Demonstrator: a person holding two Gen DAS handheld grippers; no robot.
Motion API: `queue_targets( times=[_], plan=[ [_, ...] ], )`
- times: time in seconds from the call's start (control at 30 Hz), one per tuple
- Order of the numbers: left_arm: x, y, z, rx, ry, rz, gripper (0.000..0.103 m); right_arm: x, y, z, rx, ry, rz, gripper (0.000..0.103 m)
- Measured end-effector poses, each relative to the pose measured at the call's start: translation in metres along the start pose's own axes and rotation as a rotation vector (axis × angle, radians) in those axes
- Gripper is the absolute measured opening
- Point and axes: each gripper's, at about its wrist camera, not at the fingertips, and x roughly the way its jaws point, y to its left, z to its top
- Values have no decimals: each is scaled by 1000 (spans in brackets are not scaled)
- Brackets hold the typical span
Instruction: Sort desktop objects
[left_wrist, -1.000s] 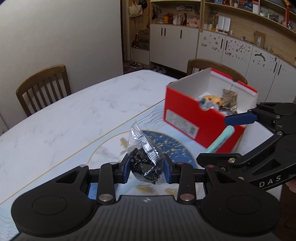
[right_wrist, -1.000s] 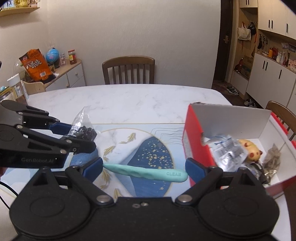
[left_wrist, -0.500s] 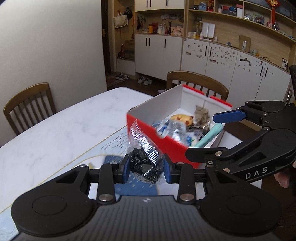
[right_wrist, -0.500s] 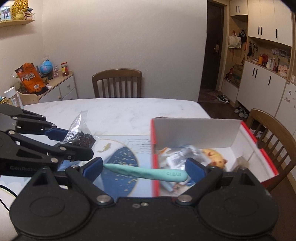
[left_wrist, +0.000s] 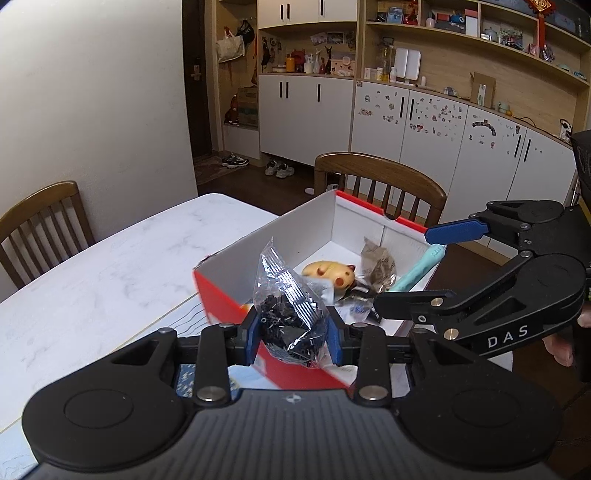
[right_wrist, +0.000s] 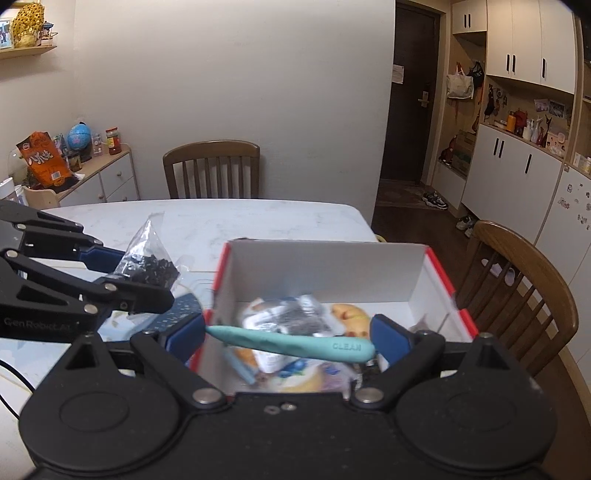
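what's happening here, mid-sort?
Yes. A person is holding a gripper in each hand over the red-and-white box. The left gripper is shut on a clear bag of small black parts, near the box's front wall. The right gripper holds a teal tool marked CLEAN endwise between its fingers above the box. A yellow toy and packets already lie inside.

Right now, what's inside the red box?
In the box: a yellow toy, a brown packet and a silvery packet, all heaped together. The teal tool, held above by the right gripper, covers what lies beneath it.
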Motion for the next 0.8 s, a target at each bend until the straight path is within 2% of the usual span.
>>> queue_targets(
  times=[0.4, 0.8],
  plan=[
    [40, -28, 19, 14, 30, 17, 34, 14, -50, -8, -21, 32, 9, 96],
    [94, -28, 34, 39, 110, 31, 34, 44, -85, -16, 6, 101, 31, 96]
  ],
)
